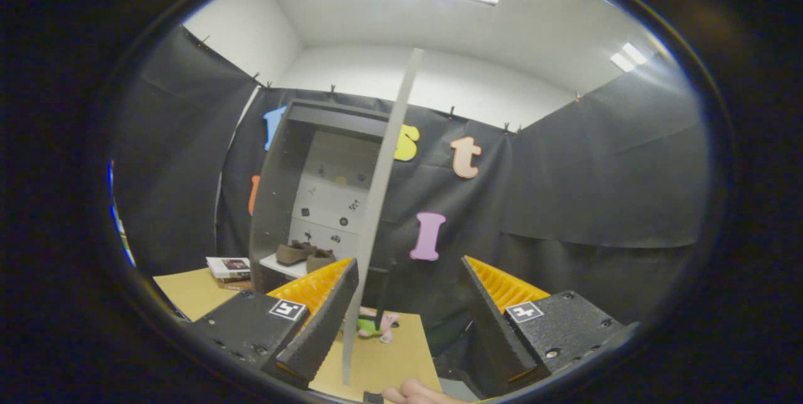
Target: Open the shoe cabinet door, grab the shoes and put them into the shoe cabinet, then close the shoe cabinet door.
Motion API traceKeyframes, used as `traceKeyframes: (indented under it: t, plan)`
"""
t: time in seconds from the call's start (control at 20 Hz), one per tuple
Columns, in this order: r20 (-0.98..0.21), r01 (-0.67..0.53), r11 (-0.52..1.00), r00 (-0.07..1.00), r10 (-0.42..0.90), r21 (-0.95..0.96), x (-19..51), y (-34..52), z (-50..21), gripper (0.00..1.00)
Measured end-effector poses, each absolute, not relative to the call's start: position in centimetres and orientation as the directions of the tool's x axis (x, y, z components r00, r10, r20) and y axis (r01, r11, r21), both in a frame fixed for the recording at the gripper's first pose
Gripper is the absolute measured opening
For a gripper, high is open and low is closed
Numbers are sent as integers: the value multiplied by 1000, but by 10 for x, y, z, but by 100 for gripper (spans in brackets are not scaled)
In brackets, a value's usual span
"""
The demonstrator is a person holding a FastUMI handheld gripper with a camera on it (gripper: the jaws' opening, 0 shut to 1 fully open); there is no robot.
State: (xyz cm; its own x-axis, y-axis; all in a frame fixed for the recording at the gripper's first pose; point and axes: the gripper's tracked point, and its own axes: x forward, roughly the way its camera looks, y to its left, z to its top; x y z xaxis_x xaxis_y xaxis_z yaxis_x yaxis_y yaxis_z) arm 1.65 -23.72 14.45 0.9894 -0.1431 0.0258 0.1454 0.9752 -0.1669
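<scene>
The shoe cabinet point(276, 191) stands beyond my left finger, against the black cloth wall. Its door point(386, 191) is swung wide open and I see it edge-on as a thin pale panel rising just right of my left finger. A pair of brown shoes point(306, 255) sits on the cabinet's lower white shelf. My gripper point(408, 288) is open, the door's edge between its fingers close to the left one, and neither finger presses on it.
A small stack of books point(228, 268) lies on the tan floor left of the cabinet. A green and pink toy point(373, 327) lies on the floor just ahead of the fingers. A person's fingers point(417, 393) show below the gripper.
</scene>
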Motion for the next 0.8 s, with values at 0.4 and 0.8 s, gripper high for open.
traceKeyframes:
  t: [0.4,0.8]
  plan:
    - [-134,150,988,979,-154,-39,71,-286,50,100]
    - [-217,50,999,975,-46,15,112,-263,-3,100]
